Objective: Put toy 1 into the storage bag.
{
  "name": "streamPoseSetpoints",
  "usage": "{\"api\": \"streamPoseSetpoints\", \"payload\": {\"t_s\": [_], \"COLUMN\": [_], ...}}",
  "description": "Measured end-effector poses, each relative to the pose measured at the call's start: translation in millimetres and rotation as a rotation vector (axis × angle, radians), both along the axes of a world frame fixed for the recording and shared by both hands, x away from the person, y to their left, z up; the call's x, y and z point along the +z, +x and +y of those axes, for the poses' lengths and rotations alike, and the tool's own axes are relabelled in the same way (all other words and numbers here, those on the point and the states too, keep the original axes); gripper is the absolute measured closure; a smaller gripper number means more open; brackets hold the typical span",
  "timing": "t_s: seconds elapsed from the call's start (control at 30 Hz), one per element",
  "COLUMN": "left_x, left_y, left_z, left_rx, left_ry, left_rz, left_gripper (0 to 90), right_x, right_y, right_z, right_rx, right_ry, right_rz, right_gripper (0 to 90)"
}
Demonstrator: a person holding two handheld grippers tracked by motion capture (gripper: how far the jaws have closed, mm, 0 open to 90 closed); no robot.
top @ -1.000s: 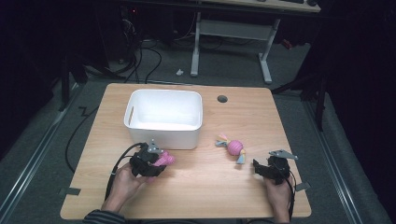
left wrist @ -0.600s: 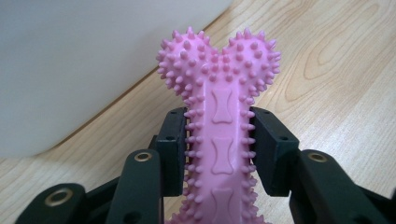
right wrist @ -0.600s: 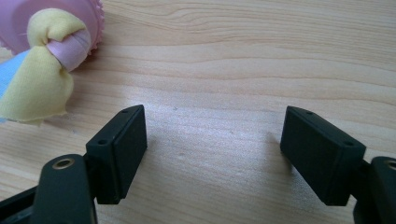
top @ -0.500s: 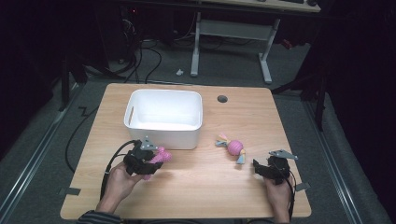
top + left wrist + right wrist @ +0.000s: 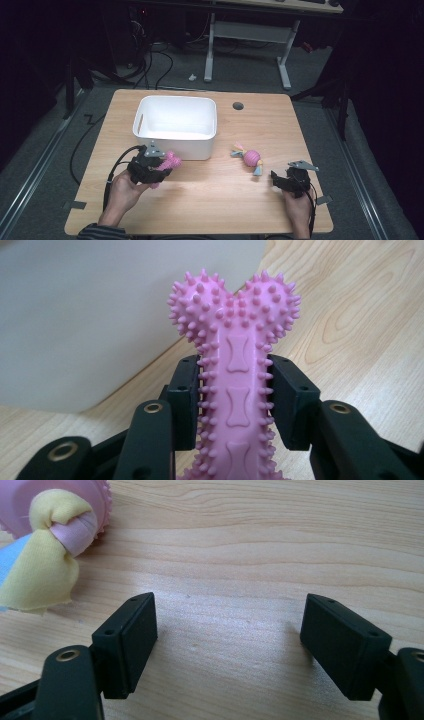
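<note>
A pink spiked rubber bone [image 5: 235, 385] is clamped between the black jaws of my left gripper [image 5: 234, 395], which is shut on its shaft. In the high view that gripper [image 5: 159, 167] holds the bone [image 5: 170, 162] just above the table, in front of the white bin [image 5: 176, 124]. My right gripper [image 5: 227, 645] stands open over bare wood, nothing between its jaws. In the high view it [image 5: 278, 179] rests near the table's front right. A pink ball toy with cloth tails [image 5: 250, 158] lies left of it, its yellow and pink knot [image 5: 55, 545] showing at the upper left of the right gripper view.
The white bin's wall [image 5: 90, 315] rises close behind the bone. A round cable hole [image 5: 238, 106] sits at the back of the wooden table [image 5: 225, 200]. Cables and a desk frame [image 5: 250, 40] stand on the floor beyond.
My left gripper has lifted the pink bone off the table and drifted slightly left. The right gripper and the ball toy have stayed put.
</note>
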State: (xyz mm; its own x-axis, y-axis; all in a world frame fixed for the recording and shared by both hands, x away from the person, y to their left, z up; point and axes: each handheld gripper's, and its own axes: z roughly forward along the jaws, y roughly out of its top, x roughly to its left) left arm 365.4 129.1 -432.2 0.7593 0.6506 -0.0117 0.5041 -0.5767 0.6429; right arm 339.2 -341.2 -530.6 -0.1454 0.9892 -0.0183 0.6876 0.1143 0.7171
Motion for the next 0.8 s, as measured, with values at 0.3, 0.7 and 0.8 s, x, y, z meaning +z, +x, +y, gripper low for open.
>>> {"api": "streamPoseSetpoints", "payload": {"t_s": [0.3,0.7,0.8], "left_x": [11.7,25.9,30.4], "left_y": [-1.7,5.0,5.0], "left_z": [1.7,-1.4,-1.0], "left_rx": [-0.003,-0.004,-0.004], "left_ry": [0.015,0.014,0.014], "left_rz": [-0.024,-0.045,-0.057], "left_gripper": [59.0,59.0,59.0], "right_x": [0.0,0.0,0.0], "right_y": [0.0,0.0,-0.1], "right_z": [0.0,0.2,0.2], "right_rx": [0.000,0.001,0.003], "right_ry": [0.000,0.001,0.001], "right_rz": [0.000,0.000,0.001], "right_gripper": [22.9,22.9,22.9]}}
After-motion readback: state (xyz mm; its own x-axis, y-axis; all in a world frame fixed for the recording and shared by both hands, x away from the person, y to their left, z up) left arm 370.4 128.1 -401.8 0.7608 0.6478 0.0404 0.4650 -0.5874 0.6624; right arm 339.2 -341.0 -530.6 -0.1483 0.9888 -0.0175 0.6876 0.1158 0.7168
